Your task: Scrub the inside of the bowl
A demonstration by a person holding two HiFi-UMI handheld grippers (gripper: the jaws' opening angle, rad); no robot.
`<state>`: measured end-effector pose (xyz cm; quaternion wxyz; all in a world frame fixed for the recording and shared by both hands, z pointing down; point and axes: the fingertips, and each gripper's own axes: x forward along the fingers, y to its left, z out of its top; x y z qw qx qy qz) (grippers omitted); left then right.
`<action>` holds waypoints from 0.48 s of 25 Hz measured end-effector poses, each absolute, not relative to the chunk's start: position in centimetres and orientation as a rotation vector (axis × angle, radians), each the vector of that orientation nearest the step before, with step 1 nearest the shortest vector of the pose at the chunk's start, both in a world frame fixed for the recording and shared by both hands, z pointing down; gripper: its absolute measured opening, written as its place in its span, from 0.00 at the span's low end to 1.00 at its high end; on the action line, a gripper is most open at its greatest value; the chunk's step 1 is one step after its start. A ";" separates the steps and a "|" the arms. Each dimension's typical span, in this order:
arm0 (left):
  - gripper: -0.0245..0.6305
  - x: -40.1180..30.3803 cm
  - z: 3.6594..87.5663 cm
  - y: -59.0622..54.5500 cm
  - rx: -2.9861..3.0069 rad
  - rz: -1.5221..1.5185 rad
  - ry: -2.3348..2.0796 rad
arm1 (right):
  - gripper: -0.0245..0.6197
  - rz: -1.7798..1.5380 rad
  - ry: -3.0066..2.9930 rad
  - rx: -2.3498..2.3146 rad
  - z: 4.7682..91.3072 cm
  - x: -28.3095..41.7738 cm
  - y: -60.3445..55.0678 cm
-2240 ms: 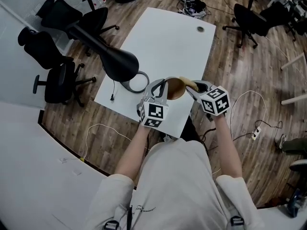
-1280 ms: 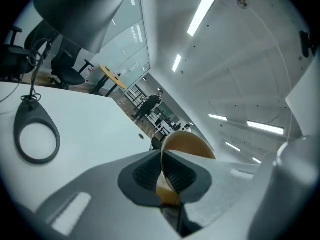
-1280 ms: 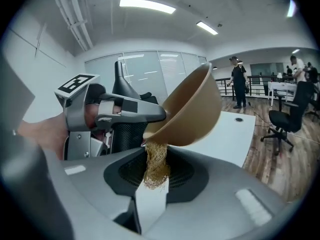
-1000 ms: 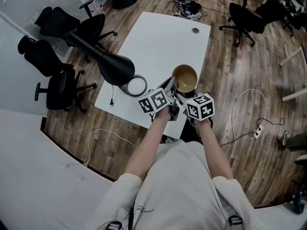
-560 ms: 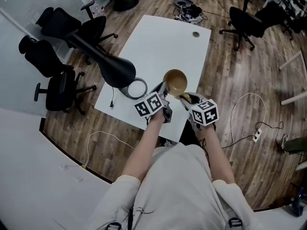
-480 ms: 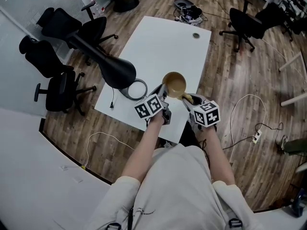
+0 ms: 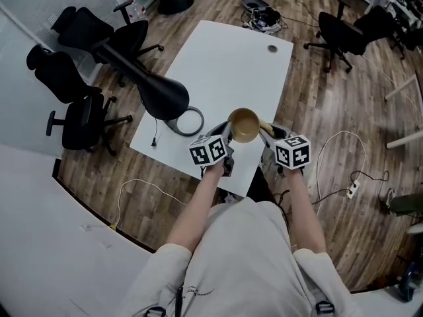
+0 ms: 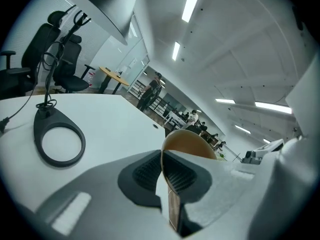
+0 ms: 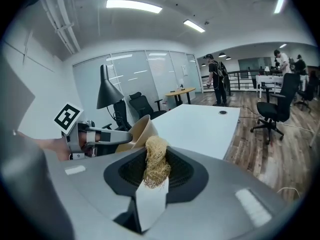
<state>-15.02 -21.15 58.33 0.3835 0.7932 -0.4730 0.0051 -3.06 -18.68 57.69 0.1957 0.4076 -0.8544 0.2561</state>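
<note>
A tan bowl [image 7: 244,124] is held above the near edge of the white table [image 7: 225,65]. My left gripper [image 7: 226,133] is shut on the bowl's rim [image 8: 162,156], which runs edge-on between the jaws in the left gripper view. My right gripper [image 7: 266,130] is shut on a pale yellow fibrous scrubber [image 9: 156,160]. The scrubber [image 7: 265,125] sits just right of the bowl's rim, outside it. In the right gripper view the bowl [image 9: 137,132] and the left gripper [image 9: 122,132] lie beyond the scrubber to the left.
A black desk lamp [image 7: 152,84] with a ring base [image 7: 187,121] stands on the table's left side; the base [image 8: 59,143] also shows in the left gripper view. Office chairs [image 7: 86,71] stand left of the table and others [image 7: 347,28] right. Cables [image 7: 340,170] lie on the wooden floor.
The bowl has shifted slightly right and nearer between the grippers. The right gripper with the scrubber came out of the bowl earlier and now sits close beside its right rim.
</note>
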 end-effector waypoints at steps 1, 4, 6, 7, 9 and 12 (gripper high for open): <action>0.06 -15.0 58.5 -21.0 2.032 0.030 -1.193 | 0.22 0.722 -2.391 1.139 57.8 -3.1 -18.7; 0.06 -14.9 59.4 -20.3 2.061 0.084 -1.150 | 0.22 0.737 -2.386 1.131 58.4 -3.2 -18.6; 0.06 -14.8 60.1 -19.7 2.075 0.132 -1.125 | 0.22 0.748 -2.383 1.125 58.9 -3.2 -18.6; 0.06 -14.8 60.6 -19.4 2.078 0.153 -1.114 | 0.22 0.755 -2.381 1.121 59.1 -3.3 -18.7; 0.06 -14.7 61.4 -19.1 2.078 0.178 -1.090 | 0.21 0.768 -2.372 1.110 59.7 -3.4 -18.9; 0.06 -14.5 62.3 -18.8 2.079 0.186 -1.050 | 0.21 0.794 -2.359 1.088 60.7 -3.4 -19.1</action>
